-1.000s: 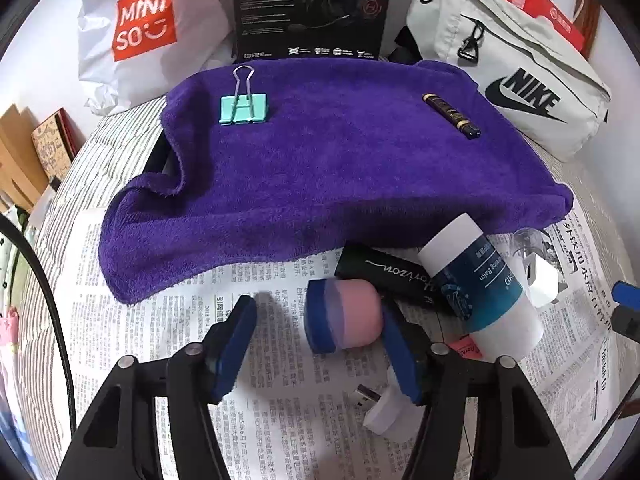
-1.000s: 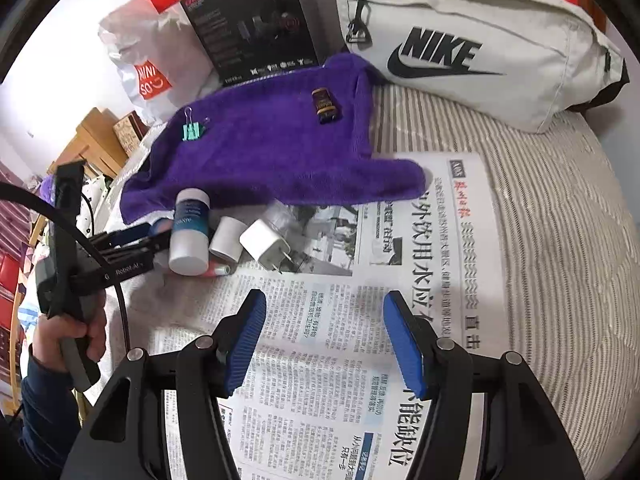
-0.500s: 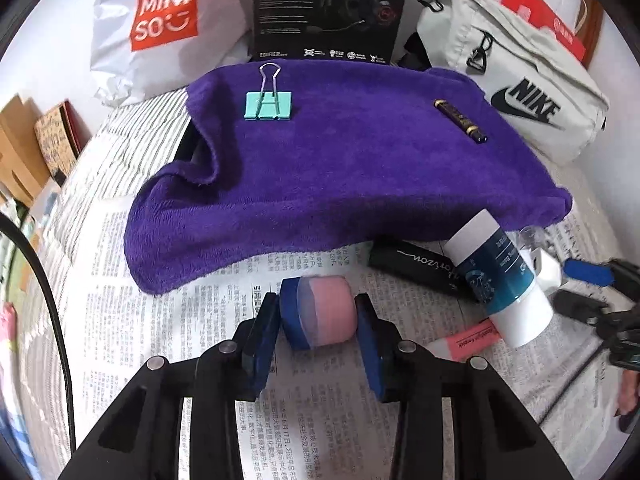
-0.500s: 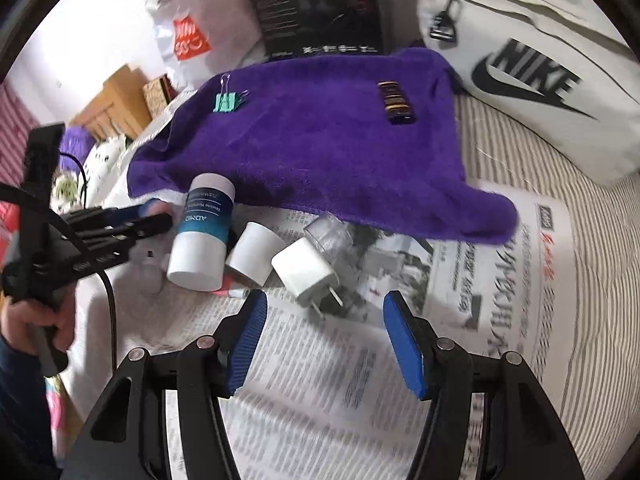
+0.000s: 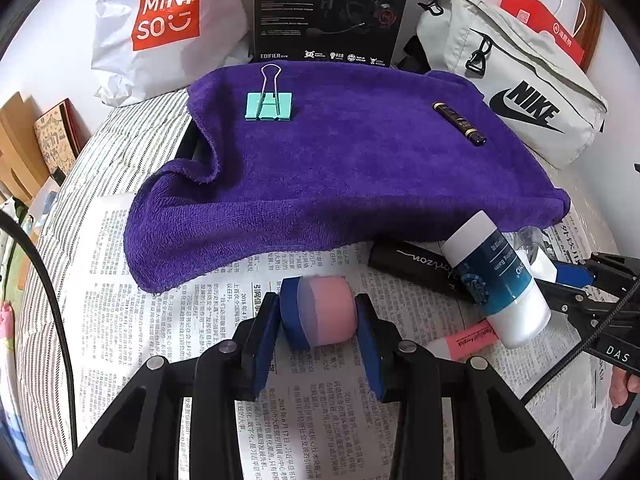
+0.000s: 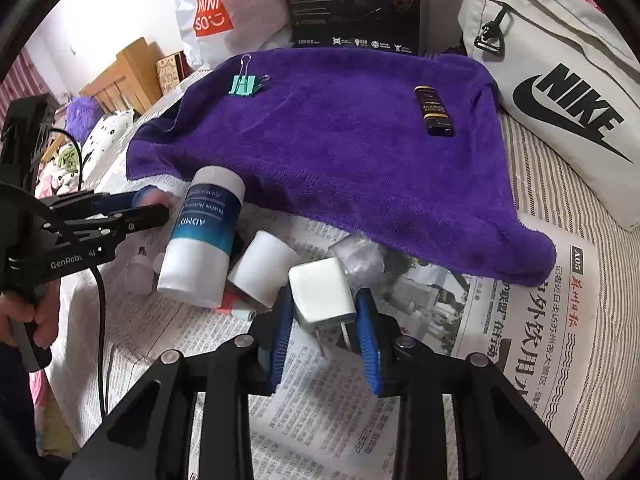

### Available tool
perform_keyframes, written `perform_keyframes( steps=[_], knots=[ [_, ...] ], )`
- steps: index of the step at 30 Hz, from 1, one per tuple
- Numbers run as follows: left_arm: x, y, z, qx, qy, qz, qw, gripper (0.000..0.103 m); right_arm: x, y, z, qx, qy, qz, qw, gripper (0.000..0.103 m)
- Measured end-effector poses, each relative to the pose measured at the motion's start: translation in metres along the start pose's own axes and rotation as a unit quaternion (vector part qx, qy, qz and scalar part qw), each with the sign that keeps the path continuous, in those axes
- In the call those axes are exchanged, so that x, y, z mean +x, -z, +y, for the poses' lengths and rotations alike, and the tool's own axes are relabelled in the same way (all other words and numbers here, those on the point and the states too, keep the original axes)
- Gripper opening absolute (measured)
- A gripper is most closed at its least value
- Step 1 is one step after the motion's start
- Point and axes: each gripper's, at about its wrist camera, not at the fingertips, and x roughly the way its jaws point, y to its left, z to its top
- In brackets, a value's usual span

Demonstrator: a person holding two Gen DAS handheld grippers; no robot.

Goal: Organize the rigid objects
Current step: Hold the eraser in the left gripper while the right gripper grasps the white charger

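Observation:
My left gripper [image 5: 318,322] is shut on a pink and blue cylinder [image 5: 320,312], held just above the newspaper [image 5: 168,320] in front of the purple towel [image 5: 340,168]. My right gripper [image 6: 322,312] is shut on a white plug charger [image 6: 320,292] among the pile on the newspaper [image 6: 520,340]. A green binder clip [image 5: 269,106] and a dark lighter [image 5: 460,124] lie on the towel. A white and blue bottle [image 6: 204,236], a white cap [image 6: 264,268] and a clear lump [image 6: 358,258] lie beside the charger.
A black tube [image 5: 412,264] and a pink marker [image 5: 460,342] lie by the bottle. Behind the towel stand a Miniso bag [image 5: 168,28], a black box [image 5: 332,8] and a Nike bag [image 5: 520,96]. Wooden furniture [image 6: 132,68] is far left.
My left gripper closed on the pink and blue cylinder and lifted it toward the towel. My right gripper moved left to the pile and closed on the white charger.

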Motion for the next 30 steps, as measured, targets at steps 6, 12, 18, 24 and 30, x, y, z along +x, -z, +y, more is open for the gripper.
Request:
perform_keyframes(
  steps=[6, 12, 18, 24, 30],
  knots=[
    [-0.003, 0.004, -0.003, 0.012, -0.010, 0.003, 0.9999, 0.036, -0.019, 0.015, -0.014, 0.040, 0.013, 0.000, 0.999, 0.028],
    [-0.003, 0.004, -0.005, 0.019, -0.018, 0.004, 0.9997, 0.036, -0.019, 0.022, -0.020, 0.057, 0.014, 0.006, 0.998, 0.029],
    [-0.002, 0.003, -0.006, 0.020, -0.021, 0.007, 0.9996, 0.037, -0.013, 0.019, -0.014, 0.049, 0.039, 0.004, 0.998, 0.029],
    [-0.002, 0.005, -0.006, 0.022, -0.023, 0.002, 0.9995, 0.037, -0.013, 0.026, -0.007, 0.036, 0.062, -0.018, 0.997, 0.031],
    [-0.002, 0.005, -0.006, 0.019, -0.023, 0.002, 0.9996, 0.037, -0.014, 0.027, -0.012, 0.057, 0.052, -0.025, 0.997, 0.031]
  ],
)
